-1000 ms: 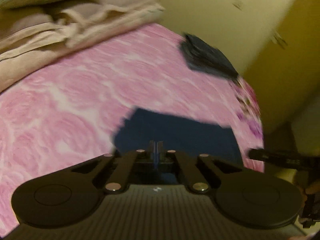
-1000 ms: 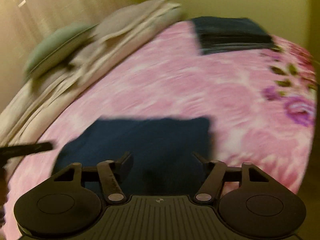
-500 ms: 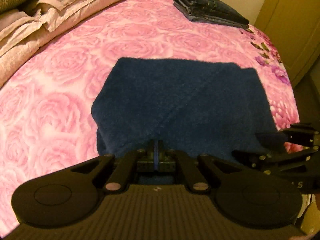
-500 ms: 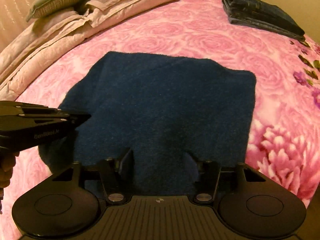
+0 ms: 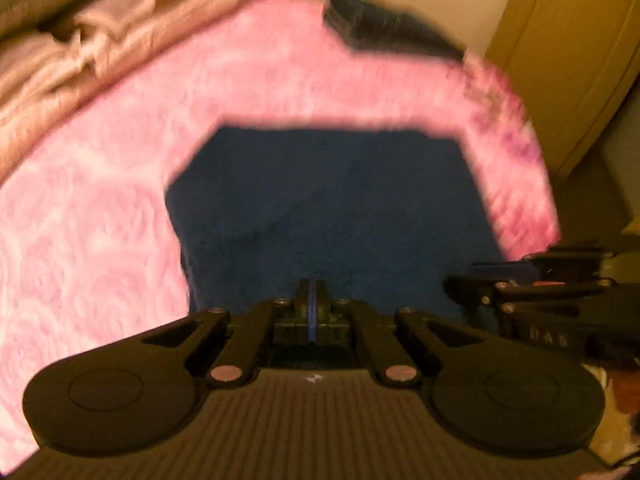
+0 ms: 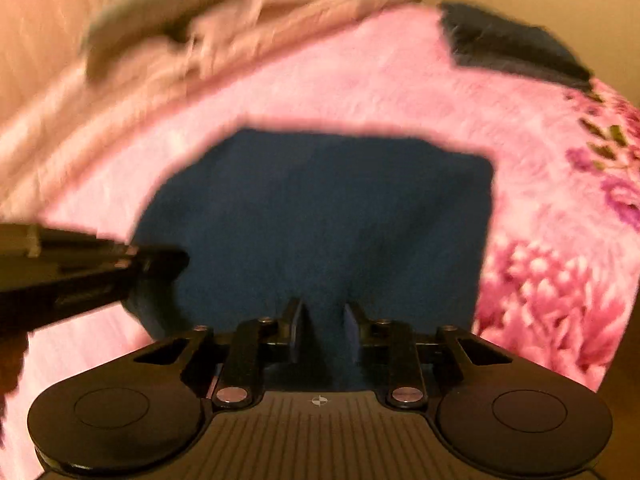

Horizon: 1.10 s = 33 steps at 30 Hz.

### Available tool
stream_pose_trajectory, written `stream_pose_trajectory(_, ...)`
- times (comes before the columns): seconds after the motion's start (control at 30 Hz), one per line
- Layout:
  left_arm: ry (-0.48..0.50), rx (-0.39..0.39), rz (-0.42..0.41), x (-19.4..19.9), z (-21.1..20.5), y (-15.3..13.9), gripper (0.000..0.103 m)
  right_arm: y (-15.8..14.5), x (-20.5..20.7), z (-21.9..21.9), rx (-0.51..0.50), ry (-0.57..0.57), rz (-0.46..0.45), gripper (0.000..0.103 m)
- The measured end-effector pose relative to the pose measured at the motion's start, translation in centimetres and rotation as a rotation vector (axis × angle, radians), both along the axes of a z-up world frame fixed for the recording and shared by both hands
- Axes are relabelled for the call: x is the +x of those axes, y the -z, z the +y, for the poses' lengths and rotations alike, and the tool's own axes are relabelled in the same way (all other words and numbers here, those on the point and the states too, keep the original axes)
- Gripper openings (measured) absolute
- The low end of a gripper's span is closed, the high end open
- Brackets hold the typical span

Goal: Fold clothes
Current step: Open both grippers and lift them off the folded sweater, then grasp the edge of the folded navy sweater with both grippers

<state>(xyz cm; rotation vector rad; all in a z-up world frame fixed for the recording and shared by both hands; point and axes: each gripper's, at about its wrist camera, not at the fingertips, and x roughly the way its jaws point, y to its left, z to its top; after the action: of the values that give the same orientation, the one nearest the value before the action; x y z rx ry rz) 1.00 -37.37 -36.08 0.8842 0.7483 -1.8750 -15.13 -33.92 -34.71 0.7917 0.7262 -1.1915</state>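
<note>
A dark blue fleece garment (image 5: 328, 208) lies on the pink rose bedspread (image 5: 100, 200), its near edge lifted toward both grippers. My left gripper (image 5: 313, 292) is shut on the garment's near edge. It also shows in the right wrist view (image 6: 160, 260) at the garment's left corner. My right gripper (image 6: 322, 316) has its jaws narrowed around a fold of the garment's (image 6: 320, 208) near edge, with cloth between them. It shows in the left wrist view (image 5: 472, 280) at the garment's right corner. Both views are motion-blurred.
A folded pile of dark clothes (image 5: 384, 28) lies at the far end of the bed, seen too in the right wrist view (image 6: 508, 40). Beige bedding (image 6: 200, 40) and a pillow are heaped at the far left. A wooden wardrobe door (image 5: 568, 60) stands to the right.
Both grippers have moved back and up, pulling the garment's near edge with them. The right gripper's jaws have narrowed from wide open onto the cloth. The left stayed shut.
</note>
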Motion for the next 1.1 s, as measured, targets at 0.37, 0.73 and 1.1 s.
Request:
stream_pose_trajectory(0.37, -0.142, 0.118, -0.002, 1.4, 0.7, -4.3, 0.004, -3.8, -2.4, 1.6, 0.101, 0.137, -0.131, 0.042)
stream_pose_trajectory(0.73, -0.176, 0.219, -0.117, 2.7, 10.6, -13.1, 0.023, -9.8, -2.0, 11.4, 0.279, 0.143, -0.061, 0.078)
stream_pose_trajectory(1.1, -0.119, 0.103, -0.160, 2.5, 13.9, -20.0, 0.029, -16.6, -0.5, 14.4, 0.238, 0.140, -0.051, 0.078)
